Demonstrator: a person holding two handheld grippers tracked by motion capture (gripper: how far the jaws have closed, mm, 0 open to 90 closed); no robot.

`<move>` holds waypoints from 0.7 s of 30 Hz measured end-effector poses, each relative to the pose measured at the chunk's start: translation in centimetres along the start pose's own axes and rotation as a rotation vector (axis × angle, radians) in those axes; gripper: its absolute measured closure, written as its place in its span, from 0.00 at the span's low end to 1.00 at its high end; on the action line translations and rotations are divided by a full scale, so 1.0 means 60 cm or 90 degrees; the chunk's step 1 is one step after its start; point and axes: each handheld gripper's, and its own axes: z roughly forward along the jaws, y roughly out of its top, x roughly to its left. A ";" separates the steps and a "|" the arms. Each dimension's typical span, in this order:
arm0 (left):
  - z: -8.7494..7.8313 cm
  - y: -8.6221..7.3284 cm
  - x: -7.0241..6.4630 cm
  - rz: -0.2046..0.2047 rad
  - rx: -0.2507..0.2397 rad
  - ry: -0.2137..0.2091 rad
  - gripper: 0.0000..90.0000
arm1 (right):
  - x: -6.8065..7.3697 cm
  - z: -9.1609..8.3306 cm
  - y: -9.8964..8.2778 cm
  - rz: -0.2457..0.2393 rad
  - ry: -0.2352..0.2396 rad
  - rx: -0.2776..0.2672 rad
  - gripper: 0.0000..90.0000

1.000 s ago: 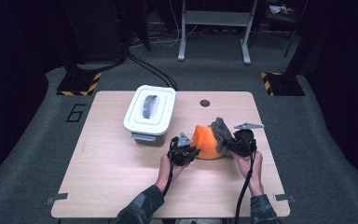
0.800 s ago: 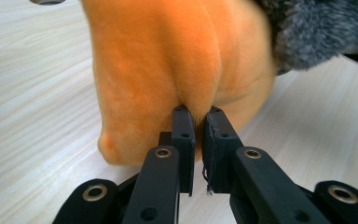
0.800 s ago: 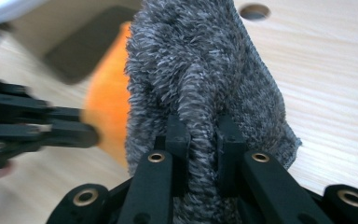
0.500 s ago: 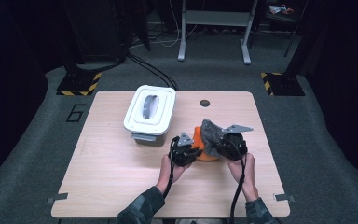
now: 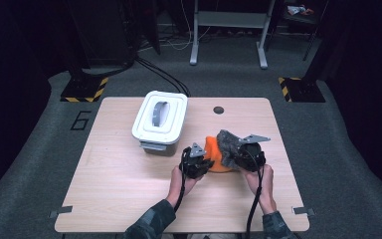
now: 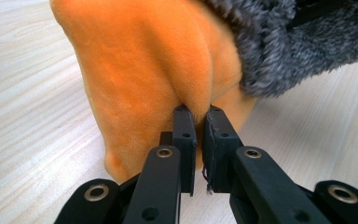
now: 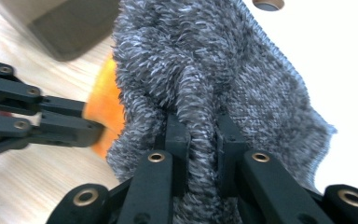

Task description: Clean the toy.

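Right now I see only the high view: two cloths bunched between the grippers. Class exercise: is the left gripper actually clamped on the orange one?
Observer: Yes. The left gripper pinches a fold of the orange cloth.
Operator: And the right?
Observer: The right gripper is shut on a ridge of the grey fuzzy cloth.
Operator: Do the cloths touch?
Observer: Yes, the grey one drapes over the orange one's upper edge.

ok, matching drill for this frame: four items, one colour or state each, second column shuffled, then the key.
1. fuzzy knitted cloth
2. soft fleece cloth
3. lidded plastic storage box
4. round hole in the wooden tabletop

a. orange, pinched by left claw
b. white, closed
c. grey, pinched by right claw
d. dark, uncovered

Pairs: 1-c, 2-a, 3-b, 4-d
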 end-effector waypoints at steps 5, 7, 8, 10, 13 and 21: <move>0.002 -0.004 0.003 -0.004 0.000 0.000 0.94 | -0.019 0.000 -0.008 0.025 -0.012 0.005 0.88; 0.002 -0.005 0.004 -0.002 -0.001 0.000 0.94 | -0.029 0.002 -0.012 0.035 -0.014 0.011 0.88; 0.002 -0.005 0.004 0.000 0.001 0.000 0.94 | -0.033 0.003 -0.014 0.043 -0.012 0.014 0.88; 0.002 -0.006 0.004 0.000 0.001 0.000 0.94 | -0.042 0.006 -0.017 0.052 -0.007 0.016 0.88; 0.002 -0.008 0.007 -0.004 0.000 -0.002 0.94 | -0.057 0.012 -0.023 0.068 -0.010 0.019 0.88; 0.001 -0.015 0.013 -0.013 -0.003 -0.010 0.94 | -0.091 0.050 -0.047 0.125 -0.023 0.065 0.88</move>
